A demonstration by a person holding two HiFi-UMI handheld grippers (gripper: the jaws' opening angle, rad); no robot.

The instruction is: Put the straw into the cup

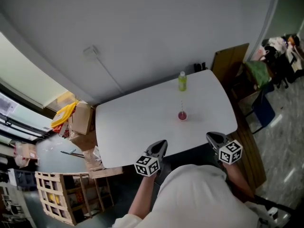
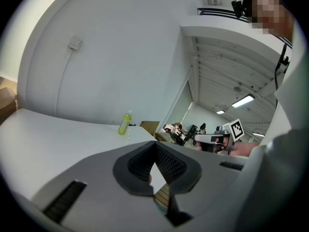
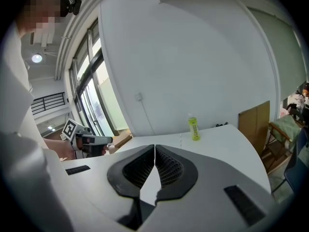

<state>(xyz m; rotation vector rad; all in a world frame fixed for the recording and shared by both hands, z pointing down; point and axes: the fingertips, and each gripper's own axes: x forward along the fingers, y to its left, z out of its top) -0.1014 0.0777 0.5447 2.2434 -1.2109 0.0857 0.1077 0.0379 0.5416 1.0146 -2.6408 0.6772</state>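
Observation:
A small pink cup (image 1: 182,116) stands on the white table (image 1: 133,122), and a thin straw (image 1: 181,105) rises upright out of it. The straw also shows as a thin pale line in the left gripper view (image 2: 128,136) and in the right gripper view (image 3: 180,140). Behind the cup stands a green bottle (image 1: 182,81) (image 2: 125,123) (image 3: 194,128). My left gripper (image 1: 161,145) (image 2: 154,147) hangs at the table's near edge, shut and empty. My right gripper (image 1: 213,137) (image 3: 155,149) is off the near right corner, shut and empty too. Both are well short of the cup.
Cardboard boxes (image 1: 81,120) and a wooden crate (image 1: 57,196) stand on the floor to the left. A brown board (image 1: 230,61) leans by the far right corner, with chairs and clothes (image 1: 266,75) beyond. A white wall (image 1: 142,32) runs behind the table.

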